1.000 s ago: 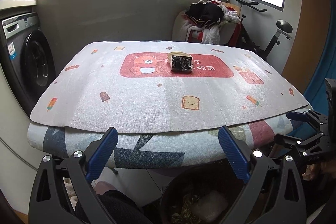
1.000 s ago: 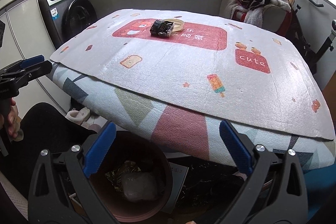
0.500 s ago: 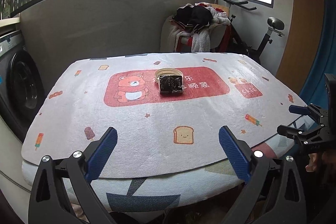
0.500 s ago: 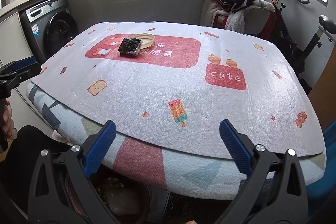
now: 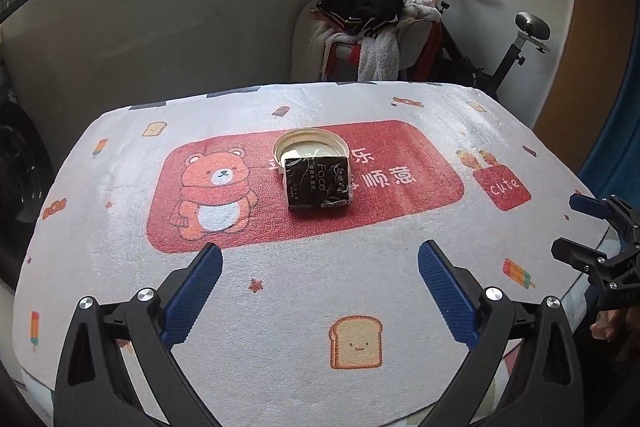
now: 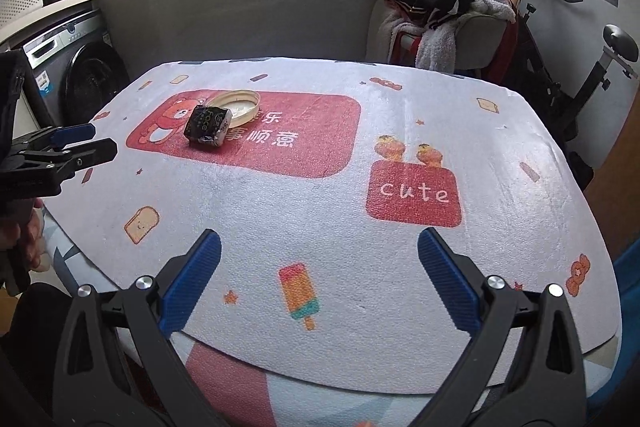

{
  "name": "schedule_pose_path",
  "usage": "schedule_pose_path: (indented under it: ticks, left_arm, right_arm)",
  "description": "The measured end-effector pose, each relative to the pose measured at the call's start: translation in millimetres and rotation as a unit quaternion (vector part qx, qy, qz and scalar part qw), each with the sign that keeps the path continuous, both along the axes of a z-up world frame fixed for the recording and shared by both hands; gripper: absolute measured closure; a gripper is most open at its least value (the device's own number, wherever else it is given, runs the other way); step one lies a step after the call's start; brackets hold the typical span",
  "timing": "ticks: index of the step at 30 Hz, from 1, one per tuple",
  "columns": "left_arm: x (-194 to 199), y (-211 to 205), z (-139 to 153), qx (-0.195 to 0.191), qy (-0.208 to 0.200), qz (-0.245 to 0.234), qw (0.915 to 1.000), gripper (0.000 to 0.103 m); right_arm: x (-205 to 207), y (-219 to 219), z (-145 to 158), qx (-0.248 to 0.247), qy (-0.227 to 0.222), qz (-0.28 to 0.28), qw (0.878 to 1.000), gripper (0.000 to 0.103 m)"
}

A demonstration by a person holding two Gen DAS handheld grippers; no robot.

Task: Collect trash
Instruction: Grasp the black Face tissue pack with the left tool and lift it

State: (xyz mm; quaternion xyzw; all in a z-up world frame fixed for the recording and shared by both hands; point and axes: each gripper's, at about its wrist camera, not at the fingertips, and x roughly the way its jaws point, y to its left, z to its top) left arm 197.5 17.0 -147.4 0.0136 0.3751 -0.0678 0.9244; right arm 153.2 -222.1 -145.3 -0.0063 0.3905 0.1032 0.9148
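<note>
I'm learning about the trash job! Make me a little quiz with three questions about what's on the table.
1. True or false: the black packet lies partly on the round lid.
2. Which tool is closer to the packet: A) left tool B) right tool?
3. Fill in: both tools' jaws are ____.

Key:
1. True; it overlaps the lid's near edge.
2. A; the packet lies right ahead of it.
3. Open; neither holds anything.

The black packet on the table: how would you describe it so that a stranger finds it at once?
Find the red panel with the bear on the mat. Right of the bear lies a round cream lid. The black packet overlaps its near edge: dark, squarish, crinkled, with pale lettering.
</note>
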Motion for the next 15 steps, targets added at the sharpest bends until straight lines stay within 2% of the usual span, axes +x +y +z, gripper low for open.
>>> schedule_pose_path:
  ticks: [6,8,15]
  left_arm:
    - [68,-13,-23,0.029,0.035,0.016,0.9988,0.007]
    - [86,-13,-32,0.022,0.051,0.025,0.9982,0.007]
    - [125,-20,-53,0.041,0.079,0.026,0.9957,0.007]
  right_arm:
    - [26,-9,-8,0.021,0.013,-0.019,1.0,0.006]
    - [32,-13,-10,0.032,0.016,-0.026,0.999,0.006]
    - [48,-22,-17,0.04,0.026,-0.037,0.998,0.006]
